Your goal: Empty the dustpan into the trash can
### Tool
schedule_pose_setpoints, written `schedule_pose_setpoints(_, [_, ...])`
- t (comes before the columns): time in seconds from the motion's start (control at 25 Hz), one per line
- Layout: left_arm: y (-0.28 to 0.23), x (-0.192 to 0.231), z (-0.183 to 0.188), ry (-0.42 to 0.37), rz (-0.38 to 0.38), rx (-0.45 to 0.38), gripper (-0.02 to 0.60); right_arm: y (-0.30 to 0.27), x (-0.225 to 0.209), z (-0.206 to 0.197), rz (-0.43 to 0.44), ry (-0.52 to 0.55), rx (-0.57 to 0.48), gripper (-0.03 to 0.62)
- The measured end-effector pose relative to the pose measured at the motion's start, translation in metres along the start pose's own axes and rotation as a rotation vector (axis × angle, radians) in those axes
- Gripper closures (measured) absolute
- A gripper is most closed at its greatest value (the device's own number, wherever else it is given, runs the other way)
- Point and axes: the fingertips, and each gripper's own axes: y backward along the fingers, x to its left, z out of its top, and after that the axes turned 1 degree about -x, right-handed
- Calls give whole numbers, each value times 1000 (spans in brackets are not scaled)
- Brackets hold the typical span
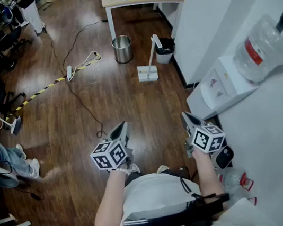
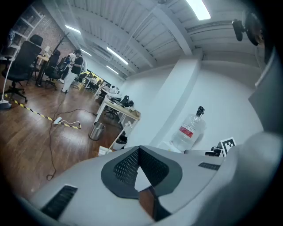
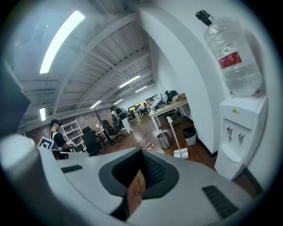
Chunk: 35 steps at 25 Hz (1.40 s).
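Only in right gripper view: a capped person (image 3: 56, 132). Shut, empty: left hand-held gripper (image 1: 122, 127), right hand-held gripper (image 1: 186, 116). Across open floor (image 1: 103, 108), dustpan (image 1: 148, 73) between steel trash can (image 1: 122, 49) and black bin (image 1: 165, 53), near the wall (image 1: 205, 13).

The person holds the left gripper (image 1: 122, 130) and the right gripper (image 1: 187, 119) side by side over a dark wooden floor (image 1: 79, 125), both pointing ahead. Well beyond them a white long-handled dustpan (image 1: 147, 73) stands on the floor near a steel trash can (image 1: 123, 49), its handle top just beside a small black bin (image 1: 165, 53). A water dispenser (image 1: 217, 90) carrying a big bottle (image 1: 258, 48) stands against the right wall. Yellow-and-black striped tape (image 1: 41, 91) runs across the floor on the left.
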Motion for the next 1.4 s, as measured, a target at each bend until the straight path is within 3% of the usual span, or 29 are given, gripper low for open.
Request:
schedule_pose_setpoints(0.24, [-2,6,5,-1,0,-1,592,-9,3,-6,-3,5,24,583])
schedule_pose_setpoints(0.48, [-2,16,8,7,2,5,592,-16,9,-2,19,-17,-16,583])
schedule_pose_setpoints(0.88, [-7,46,22,9,-15,28,592,-43,19,2,-27,-21,-71,569])
schedule_pose_setpoints(1.4, [13,123,57,15,38,42,592,-92,51,-13,-45,-26,-58,565])
